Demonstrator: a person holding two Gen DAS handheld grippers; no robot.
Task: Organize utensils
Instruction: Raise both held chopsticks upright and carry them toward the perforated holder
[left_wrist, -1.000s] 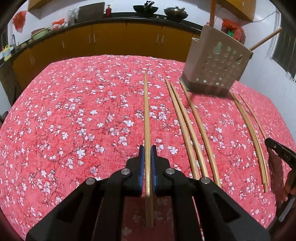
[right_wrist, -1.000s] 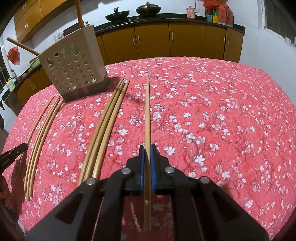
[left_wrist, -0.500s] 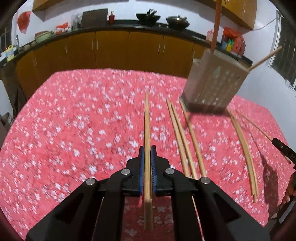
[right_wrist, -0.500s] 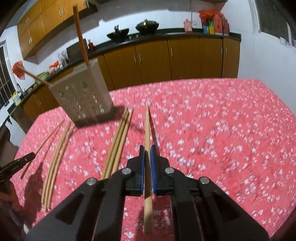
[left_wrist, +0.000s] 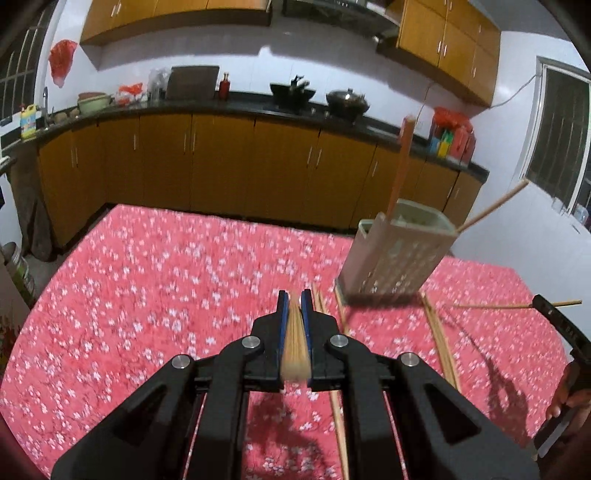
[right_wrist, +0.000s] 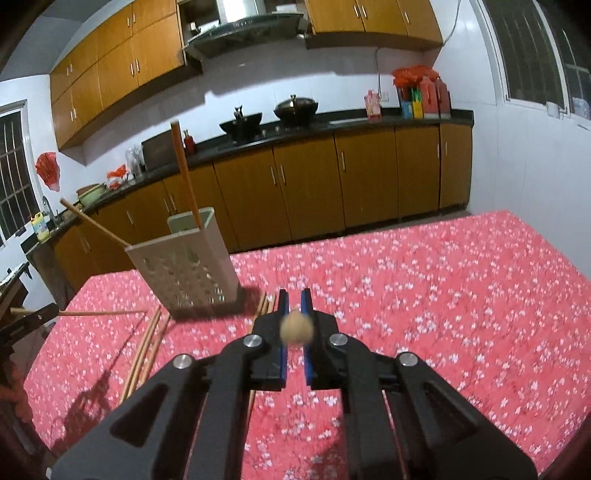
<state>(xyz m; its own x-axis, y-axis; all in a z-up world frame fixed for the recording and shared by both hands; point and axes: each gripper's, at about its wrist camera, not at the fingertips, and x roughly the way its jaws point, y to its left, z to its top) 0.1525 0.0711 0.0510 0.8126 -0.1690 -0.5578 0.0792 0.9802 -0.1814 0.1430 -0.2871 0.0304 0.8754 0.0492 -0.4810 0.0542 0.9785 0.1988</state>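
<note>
Two grippers, each clamped tight on one wooden chopstick: left gripper (left_wrist: 294, 302) pinched around left-held chopstick (left_wrist: 294, 341), seen nearly end-on; right gripper (right_wrist: 294, 301) pinched around right-held chopstick (right_wrist: 296, 329), butt end facing camera. Both raised above red floral tablecloth (left_wrist: 147, 302). One perforated beige utensil holder (right_wrist: 184, 267) standing on cloth, two chopsticks in holder (right_wrist: 183, 173) poking out, one upright, one leaning. Loose chopsticks on cloth (left_wrist: 441, 339) beside holder in two groups, about five, blurred, exact count unclear. Opposite gripper with its stick visible at frame edge in each view.
</note>
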